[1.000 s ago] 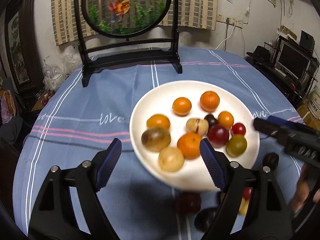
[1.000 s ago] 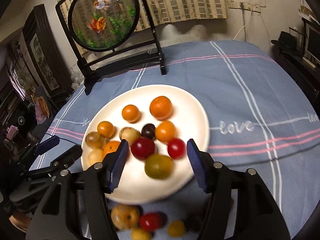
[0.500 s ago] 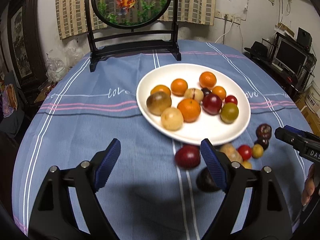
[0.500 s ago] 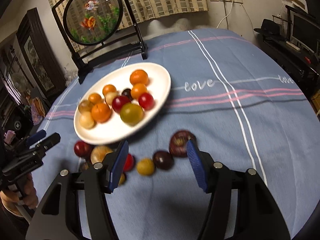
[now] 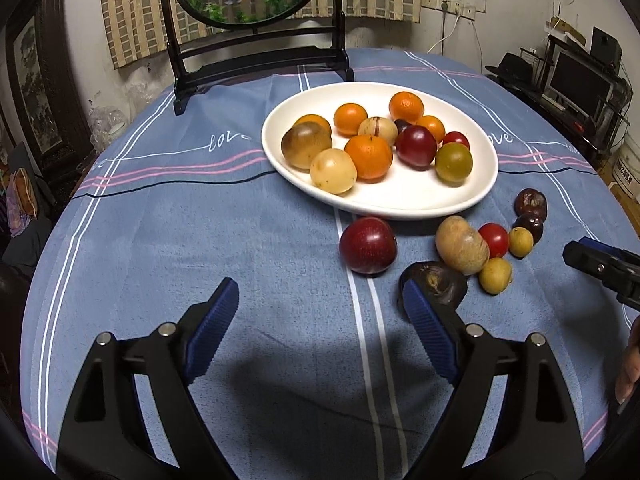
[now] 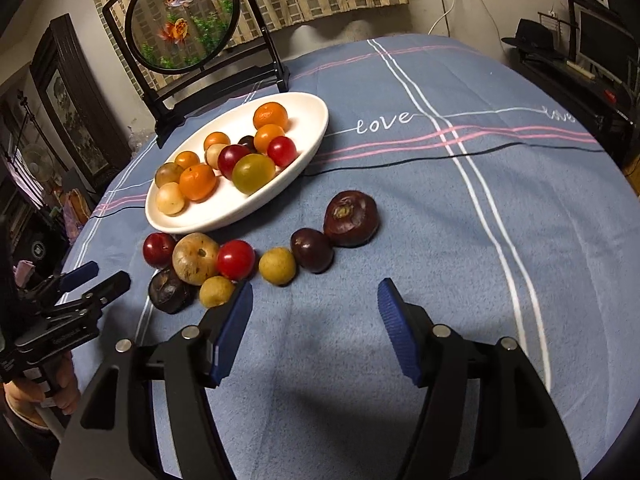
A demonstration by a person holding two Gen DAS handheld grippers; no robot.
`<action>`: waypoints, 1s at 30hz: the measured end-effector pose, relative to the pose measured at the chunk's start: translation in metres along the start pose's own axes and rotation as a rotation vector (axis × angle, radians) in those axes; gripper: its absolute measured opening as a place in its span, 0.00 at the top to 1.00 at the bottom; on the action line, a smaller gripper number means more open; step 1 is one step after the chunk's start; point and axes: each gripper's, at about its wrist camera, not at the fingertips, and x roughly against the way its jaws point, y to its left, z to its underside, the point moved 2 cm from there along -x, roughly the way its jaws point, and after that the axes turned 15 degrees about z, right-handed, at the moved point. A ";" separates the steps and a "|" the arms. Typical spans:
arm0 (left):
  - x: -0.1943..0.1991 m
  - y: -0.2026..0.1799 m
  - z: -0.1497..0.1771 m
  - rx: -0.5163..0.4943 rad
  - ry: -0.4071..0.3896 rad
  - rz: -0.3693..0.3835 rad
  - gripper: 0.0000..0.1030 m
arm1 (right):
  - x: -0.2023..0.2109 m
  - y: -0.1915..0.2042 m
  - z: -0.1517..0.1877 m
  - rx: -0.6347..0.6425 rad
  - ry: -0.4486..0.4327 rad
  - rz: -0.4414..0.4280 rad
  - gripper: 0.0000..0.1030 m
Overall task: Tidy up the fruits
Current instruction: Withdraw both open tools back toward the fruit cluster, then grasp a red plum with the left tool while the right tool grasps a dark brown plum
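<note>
Left gripper (image 5: 320, 320) spread wide, jaws just opening, nothing between, low in frame over blue tablecloth (image 5: 240, 240). Right gripper (image 6: 316, 316) likewise spread, opening, empty. Loose fruits (image 6: 236, 260) at centre-left, just below white plate (image 6: 224, 220) of fruit, upper left.

The word "love" is stitched in white script on the blue tablecloth (image 6: 400, 240): once right of the white plate (image 6: 312, 140) in the right wrist view and again, fainter, at the right edge. In the left wrist view it reads left of the plate.
</note>
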 end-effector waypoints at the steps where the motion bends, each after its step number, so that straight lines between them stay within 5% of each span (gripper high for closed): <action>1: -0.002 0.000 0.000 0.002 0.005 0.003 0.16 | 0.000 0.000 0.001 0.002 0.000 -0.002 0.36; 15: -0.042 0.003 -0.023 0.090 0.063 0.066 0.18 | -0.013 0.005 0.003 0.019 0.038 -0.034 0.36; 21: -0.065 -0.002 -0.026 0.095 0.118 0.104 0.55 | -0.012 0.004 0.000 0.025 0.041 -0.035 0.36; 30: -0.065 -0.004 -0.024 0.068 0.106 0.119 0.61 | -0.025 -0.009 -0.023 -0.010 0.041 0.101 0.36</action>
